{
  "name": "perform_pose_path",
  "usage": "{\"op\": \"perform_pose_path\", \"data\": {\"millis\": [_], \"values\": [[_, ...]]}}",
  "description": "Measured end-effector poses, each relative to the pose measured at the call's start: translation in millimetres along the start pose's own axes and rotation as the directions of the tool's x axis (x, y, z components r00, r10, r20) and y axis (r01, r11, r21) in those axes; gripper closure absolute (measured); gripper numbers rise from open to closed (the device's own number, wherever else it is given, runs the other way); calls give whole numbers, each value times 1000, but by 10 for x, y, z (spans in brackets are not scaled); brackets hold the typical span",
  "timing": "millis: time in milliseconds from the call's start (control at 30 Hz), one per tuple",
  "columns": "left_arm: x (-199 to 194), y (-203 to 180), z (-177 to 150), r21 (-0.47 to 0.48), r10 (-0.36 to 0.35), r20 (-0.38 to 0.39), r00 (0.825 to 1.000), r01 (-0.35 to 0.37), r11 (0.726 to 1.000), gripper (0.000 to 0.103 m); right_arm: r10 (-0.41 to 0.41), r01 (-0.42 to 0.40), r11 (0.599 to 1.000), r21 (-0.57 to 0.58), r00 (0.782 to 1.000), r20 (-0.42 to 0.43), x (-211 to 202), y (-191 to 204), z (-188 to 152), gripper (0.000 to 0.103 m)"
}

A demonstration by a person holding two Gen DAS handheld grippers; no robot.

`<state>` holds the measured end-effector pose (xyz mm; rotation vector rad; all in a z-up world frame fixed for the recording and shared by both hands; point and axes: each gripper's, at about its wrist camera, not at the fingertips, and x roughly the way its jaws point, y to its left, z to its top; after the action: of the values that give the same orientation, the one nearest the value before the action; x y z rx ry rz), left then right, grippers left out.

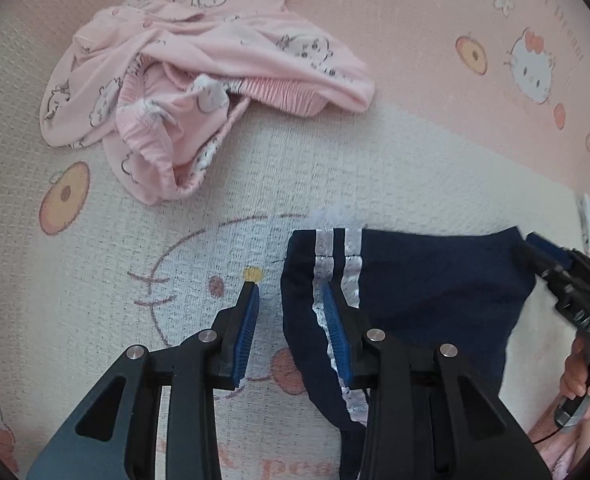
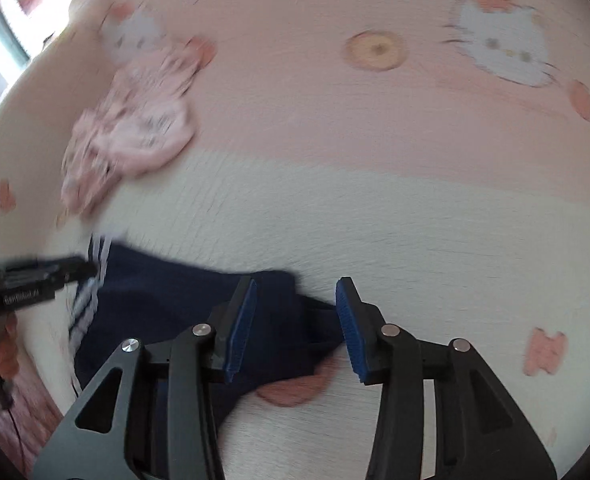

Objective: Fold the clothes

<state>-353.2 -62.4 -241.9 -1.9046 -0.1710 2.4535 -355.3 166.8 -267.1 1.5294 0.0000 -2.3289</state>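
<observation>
The navy shorts (image 1: 415,280) lie flat on the bed (image 1: 435,152), on its printed pink-and-cream blanket, at the near edge under both tools. They look like thin, light knit cloth: soft, limp, sure to sag and drape the moment one edge is lifted, and not at all fragile. The two white side stripes (image 1: 337,264) seem a little slicker than the rest, and the hem there is doubled, so it should give a firmer bite than a single layer. My judgement is that the best hold is at the two ends of one edge, one corner for each tool, so the cloth hangs taut between them instead of bunching.

The left hand-held gripper (image 1: 291,308) stands with its jaws apart, straddling the striped edge of the shorts; one blue pad lies against the stripes and the other hangs over bare blanket, so nothing is clamped. The right hand-held gripper (image 2: 297,312) also has its jaws apart, over the opposite end of the shorts, with the dark cloth between them but not pinched.

Count: one pair of navy shorts, one crumpled heap of pink printed clothes (image 1: 199,84) lying well apart further up the bed, two stripes and two hand-held grippers. How many garments make up the pink heap I cannot tell.
</observation>
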Motion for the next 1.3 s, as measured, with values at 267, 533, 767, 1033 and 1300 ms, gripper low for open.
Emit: {"op": "perform_pose_path", "data": {"millis": [267,533,767,1033,1300], "values": [[56,-78,8,19,9,12,1000,-9,1000,67,-39,40,998,-57,999,30,109,231,-32,90],[-118,-224,64,53,-89,103,991,84,995,97,-100,106,992,-63,990,97,-163,272,107,100],[71,-462,78,109,46,67,997,-54,993,89,-182,182,983,3,983,5,-83,-59,-39,89],[-16,-519,34,158,-50,88,995,36,987,88,-121,112,991,72,984,129,-297,-53,63,63],[27,-179,163,45,107,103,989,-112,993,87,-169,170,973,-158,985,18,41,119,78,75]]}}
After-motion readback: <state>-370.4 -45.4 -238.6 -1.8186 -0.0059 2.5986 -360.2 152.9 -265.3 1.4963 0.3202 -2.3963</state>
